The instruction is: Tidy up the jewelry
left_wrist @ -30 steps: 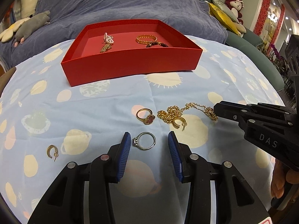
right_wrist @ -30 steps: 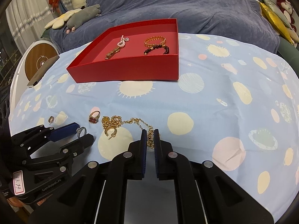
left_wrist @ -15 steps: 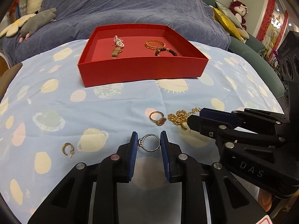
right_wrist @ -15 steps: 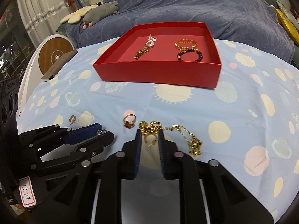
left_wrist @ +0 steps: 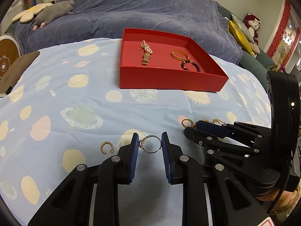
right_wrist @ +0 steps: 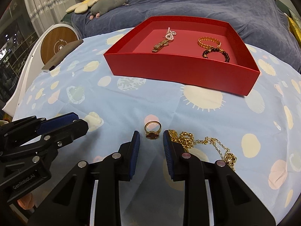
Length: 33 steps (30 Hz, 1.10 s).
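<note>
L gripper [left_wrist: 150, 145] pinches silver ring [left_wrist: 150, 144]; red tray [left_wrist: 169, 79] at 12. R gripper [right_wrist: 151, 141], jaws apart, empty, gold ring [right_wrist: 152, 130] just ahead at 12.

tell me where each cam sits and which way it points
Left wrist: on the left tool, looking along its fingers across the spotted cloth to the red tray; it pinches a silver ring, and the right tool shows at right.
Right wrist: on the right tool, aimed at the same tray; a gold ring with a red stone lies between its open fingers, and the left tool shows at left.
Shared: tray and each other's tool.
</note>
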Tool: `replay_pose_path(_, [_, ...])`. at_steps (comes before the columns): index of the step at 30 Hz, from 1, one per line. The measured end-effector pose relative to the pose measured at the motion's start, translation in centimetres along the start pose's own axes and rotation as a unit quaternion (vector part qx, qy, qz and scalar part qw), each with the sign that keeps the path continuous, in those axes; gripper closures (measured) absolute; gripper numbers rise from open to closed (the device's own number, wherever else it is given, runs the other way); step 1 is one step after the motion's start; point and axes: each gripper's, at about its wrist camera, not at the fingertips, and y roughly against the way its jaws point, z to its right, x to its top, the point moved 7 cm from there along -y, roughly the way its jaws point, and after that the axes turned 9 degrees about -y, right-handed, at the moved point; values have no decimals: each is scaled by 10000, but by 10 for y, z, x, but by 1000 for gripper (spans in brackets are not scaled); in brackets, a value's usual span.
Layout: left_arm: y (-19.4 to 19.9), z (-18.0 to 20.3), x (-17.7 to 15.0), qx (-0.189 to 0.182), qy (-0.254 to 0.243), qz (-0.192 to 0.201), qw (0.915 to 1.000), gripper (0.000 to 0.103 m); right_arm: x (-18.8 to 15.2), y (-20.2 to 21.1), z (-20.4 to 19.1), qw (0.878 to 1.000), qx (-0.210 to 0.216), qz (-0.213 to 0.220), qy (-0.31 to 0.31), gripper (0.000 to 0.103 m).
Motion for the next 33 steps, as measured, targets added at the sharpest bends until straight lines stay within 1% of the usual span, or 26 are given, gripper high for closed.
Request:
replay_pose_path(6, [2,-6,-1,23,52,-14,10000,82,2,-6,-3,9999,-92,37,74,79])
replay_pose_path(9, [3,-9,-2,23,86,-18,10000,82,2,-5,-2,9999,-112,59,68,85])
replay_pose_path(15, [4,-9,2,3,119,23,9999,82,3,0,-1,9998,-136,125,45,85])
replay_pose_path(20, [9,-8,12,-36,148,130,9998,82,18,17,2,9994,-70,317,-85,85])
replay_pose_path(23, [14,-8,26,-17,168,228,9996,82,31,28,6,9987,-48,452,-209,85])
replay_pose_path(26, [20,-5,47,23,146,363,9992,82,49,39,8,9978,-45,601,-269,85])
replay_pose_path(31, [22,-1,94,14,114,555,9984,82,87,53,14,9963,-115,812,-251,85])
replay_pose_path(33, [18,0,114,93,26,629,9980,82,105,54,17,9956,-109,873,-313,85])
